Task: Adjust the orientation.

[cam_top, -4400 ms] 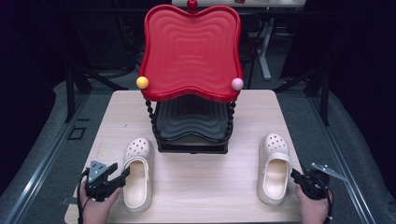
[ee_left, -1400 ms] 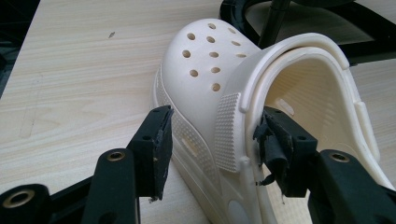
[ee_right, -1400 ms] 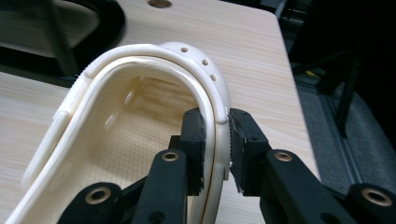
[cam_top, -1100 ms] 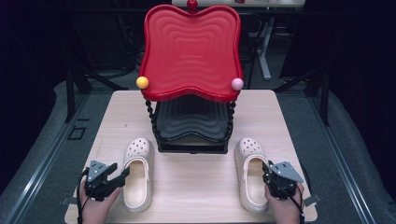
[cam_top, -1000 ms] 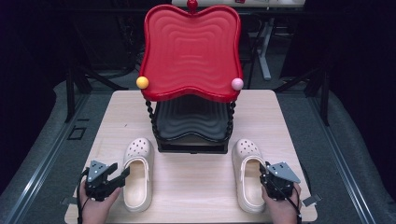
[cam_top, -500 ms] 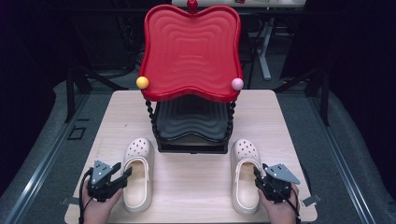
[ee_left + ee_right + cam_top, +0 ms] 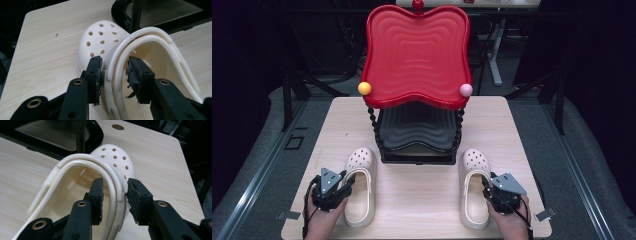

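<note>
Two cream perforated clogs lie on the wooden table (image 7: 422,205), toes pointing away from me. My left gripper (image 7: 343,184) is at the outer side of the left clog (image 7: 360,192). In the left gripper view its jaws (image 7: 115,72) are shut on the left clog's (image 7: 100,40) side wall and heel strap. My right gripper (image 7: 488,189) is at the outer side of the right clog (image 7: 474,165). In the right gripper view its jaws (image 7: 115,195) straddle the right clog's (image 7: 115,157) wall and strap, one inside, one outside.
A two-tier rack stands at the table's middle back, with a red wavy top tray (image 7: 417,55) and a black lower tray (image 7: 417,132) on twisted black posts. A yellow ball (image 7: 364,88) and a pink ball (image 7: 466,90) mark its front corners. Bare tabletop lies between the clogs.
The right gripper has carried the right clog leftward, from near the table's right edge toward the rack. The left gripper has moved in onto the left clog's wall.
</note>
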